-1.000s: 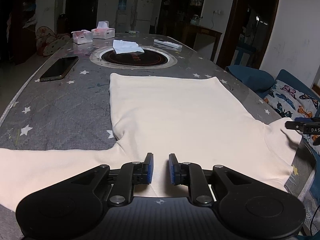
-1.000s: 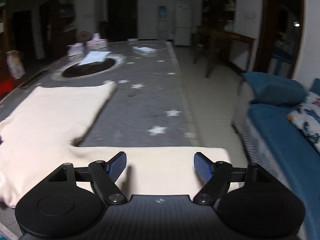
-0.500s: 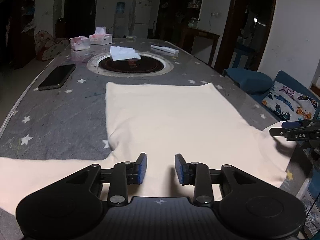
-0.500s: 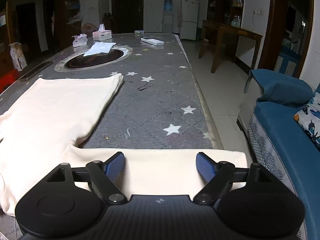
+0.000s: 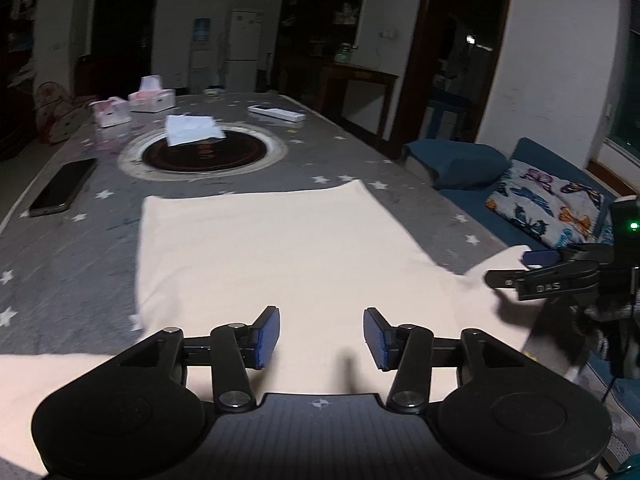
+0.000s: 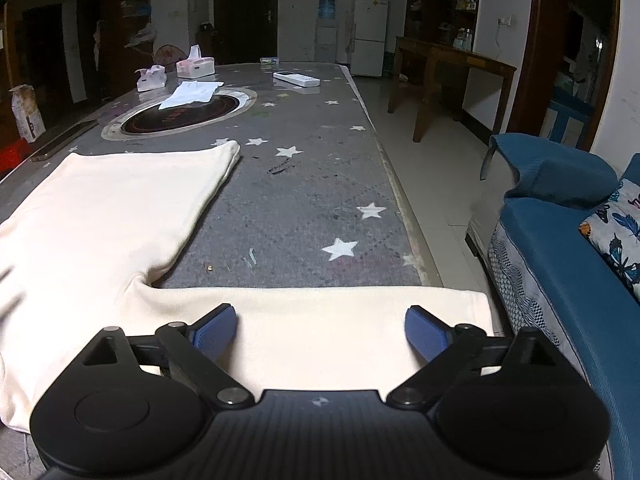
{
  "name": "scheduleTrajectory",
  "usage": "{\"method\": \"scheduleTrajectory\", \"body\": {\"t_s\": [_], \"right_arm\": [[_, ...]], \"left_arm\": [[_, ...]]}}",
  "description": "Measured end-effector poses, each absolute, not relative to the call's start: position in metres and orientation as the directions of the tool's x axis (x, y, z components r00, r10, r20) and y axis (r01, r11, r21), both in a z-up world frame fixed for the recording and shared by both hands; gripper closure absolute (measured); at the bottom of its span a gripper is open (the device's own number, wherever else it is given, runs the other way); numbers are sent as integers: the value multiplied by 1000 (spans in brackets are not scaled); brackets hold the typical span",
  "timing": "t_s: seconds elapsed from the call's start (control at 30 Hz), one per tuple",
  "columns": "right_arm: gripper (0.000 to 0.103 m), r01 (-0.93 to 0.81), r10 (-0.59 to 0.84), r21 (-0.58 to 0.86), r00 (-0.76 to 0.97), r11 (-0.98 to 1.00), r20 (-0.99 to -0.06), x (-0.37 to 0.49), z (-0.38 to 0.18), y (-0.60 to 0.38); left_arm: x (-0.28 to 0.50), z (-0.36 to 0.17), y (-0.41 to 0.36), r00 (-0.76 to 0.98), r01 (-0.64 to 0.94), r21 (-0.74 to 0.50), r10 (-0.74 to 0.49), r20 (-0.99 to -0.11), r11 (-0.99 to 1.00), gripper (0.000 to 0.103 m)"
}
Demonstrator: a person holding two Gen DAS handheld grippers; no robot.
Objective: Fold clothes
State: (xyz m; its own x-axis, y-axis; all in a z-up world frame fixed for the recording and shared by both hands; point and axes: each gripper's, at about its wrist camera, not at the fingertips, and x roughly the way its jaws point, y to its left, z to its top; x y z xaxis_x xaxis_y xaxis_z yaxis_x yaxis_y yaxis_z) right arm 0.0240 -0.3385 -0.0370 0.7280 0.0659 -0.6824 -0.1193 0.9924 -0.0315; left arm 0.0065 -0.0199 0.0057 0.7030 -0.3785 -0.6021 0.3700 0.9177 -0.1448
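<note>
Meanwhile my left tool point(image 5: 320, 334) had just been opening — its blue pads, nearly together a second earlier, stood apart over the cream garment point(image 5: 260, 248), gripping nothing. My right tool point(image 6: 320, 330) had just been widening too, spread over the sleeve point(image 6: 340, 312) with no cloth pinched. That garment lay flat on the starred desk point(image 6: 304, 200) as before — sleeve reaching the desk's edge.

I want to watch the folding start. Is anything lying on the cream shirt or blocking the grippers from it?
Nothing visible. The cream shirt lies bare, and the left gripper and right gripper hang open right over it. The phone sits apart.
</note>
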Motion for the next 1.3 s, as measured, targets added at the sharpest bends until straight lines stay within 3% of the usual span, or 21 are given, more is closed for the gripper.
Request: {"method": "scheduleTrajectory", "body": {"t_s": [0.2, 0.6, 1.3], "right_arm": [[0, -105, 58, -27, 730, 994, -681, 22, -39, -341], [0, -97, 48, -36, 738, 995, -673, 16, -37, -347], [0, -178, 43, -161, 791, 971, -610, -19, -34, -334]], "left_arm": [[8, 4, -50, 669, 437, -152, -433, -604, 887, 51], [14, -15, -99, 582, 549, -157, -510, -634, 821, 51], [8, -20, -112, 547, 599, -129, -521, -655, 791, 50]]}}
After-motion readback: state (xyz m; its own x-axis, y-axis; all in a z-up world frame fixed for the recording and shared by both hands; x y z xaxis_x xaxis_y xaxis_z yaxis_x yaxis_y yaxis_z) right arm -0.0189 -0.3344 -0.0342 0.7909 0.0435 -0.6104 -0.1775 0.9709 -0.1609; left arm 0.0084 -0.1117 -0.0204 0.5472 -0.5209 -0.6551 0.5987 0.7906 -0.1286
